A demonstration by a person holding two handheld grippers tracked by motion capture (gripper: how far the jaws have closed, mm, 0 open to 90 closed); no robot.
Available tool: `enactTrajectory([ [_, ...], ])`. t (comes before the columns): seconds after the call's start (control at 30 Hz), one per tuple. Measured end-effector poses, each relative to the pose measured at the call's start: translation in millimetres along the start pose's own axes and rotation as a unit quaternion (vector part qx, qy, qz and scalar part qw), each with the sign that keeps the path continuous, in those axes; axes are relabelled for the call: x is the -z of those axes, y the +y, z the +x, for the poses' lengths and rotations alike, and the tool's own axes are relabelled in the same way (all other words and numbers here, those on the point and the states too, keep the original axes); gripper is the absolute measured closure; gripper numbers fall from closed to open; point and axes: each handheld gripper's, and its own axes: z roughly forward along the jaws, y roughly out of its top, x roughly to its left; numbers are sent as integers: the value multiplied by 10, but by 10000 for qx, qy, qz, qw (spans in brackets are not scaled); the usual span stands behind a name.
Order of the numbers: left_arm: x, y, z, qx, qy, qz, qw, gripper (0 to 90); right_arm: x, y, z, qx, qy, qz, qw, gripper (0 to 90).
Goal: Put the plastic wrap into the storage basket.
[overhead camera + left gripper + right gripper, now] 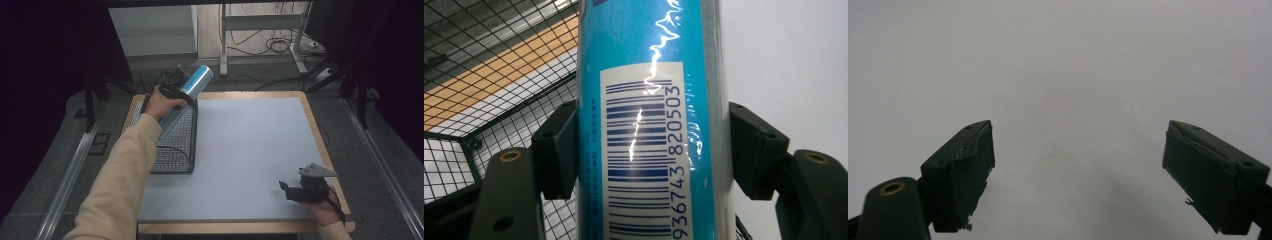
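At the table's (240,150) far left stands a wire basket (180,145). A blue tube (192,86) slants out of it, lower end inside, top above the rim. The left gripper (172,90), arm stretched forward, pinches the tube between its jaws; a barcode label (644,150) faces its camera. The right gripper (305,190) rests near the right front corner, jaws spread over bare tabletop.
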Motion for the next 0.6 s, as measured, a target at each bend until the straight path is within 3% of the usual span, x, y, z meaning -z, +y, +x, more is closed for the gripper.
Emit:
enactTrajectory([
  [0.6, -371, -47, 107, -14, 305, 356, 9989, 317, -6, -4, 1, 25, 8, 8, 10000, 138],
])
